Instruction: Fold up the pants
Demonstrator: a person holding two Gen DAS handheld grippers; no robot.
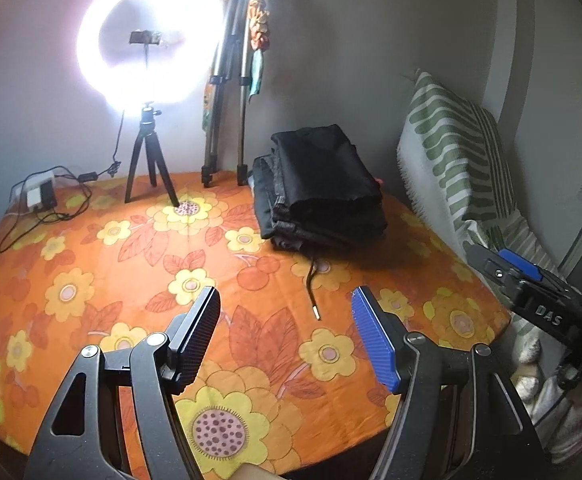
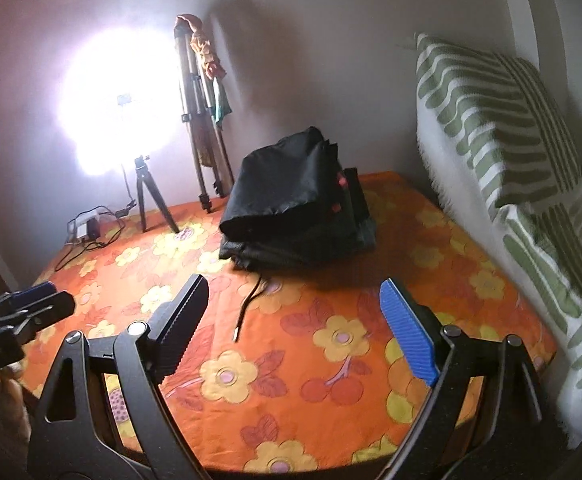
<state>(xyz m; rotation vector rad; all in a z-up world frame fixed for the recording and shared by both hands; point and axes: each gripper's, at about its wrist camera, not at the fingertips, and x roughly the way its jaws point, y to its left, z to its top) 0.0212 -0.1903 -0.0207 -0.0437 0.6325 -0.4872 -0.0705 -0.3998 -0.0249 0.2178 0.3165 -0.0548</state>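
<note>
1. Left wrist view. The left claw (image 1: 285,330) hangs over the near part of the worktop (image 1: 91,248), its jaws spread wide with nothing between them; one pad is black, the other blue. The worktop is covered by an orange cloth printed with yellow flowers. The pants (image 1: 321,184), black, lie folded in a stack on the far right part of the worktop, well apart from the left claw. A dark drawstring (image 1: 313,292) with a metal tip trails from the stack toward the camera. At the right edge the right claw (image 1: 515,276) enters the picture beside the worktop's border; whether its jaws are apart cannot be told from here. At the back stand a lit ring light (image 1: 147,40) on a small black tripod (image 1: 149,160) and, beside it, a folded silver tripod (image 1: 227,92) draped with coloured cloth. A charger with cables (image 1: 41,196) lies at the far left corner. A green-and-white striped cushion (image 1: 459,148) leans at the right.

2. Right wrist view. The right claw (image 2: 295,328) is likewise held above the near worktop (image 2: 431,248) with its jaws wide apart and gripping nothing. The pants (image 2: 291,200) sit ahead of it, slightly left of centre, with small red marks showing on the stack's right side. The drawstring (image 2: 247,312) runs from under the stack and ends between the two pads' lines of sight, touching neither. The left claw (image 2: 31,304) shows at the left edge, partly cut off. The ring light (image 2: 119,104) glares at the back left; the striped cushion (image 2: 503,128) fills the right.
</note>
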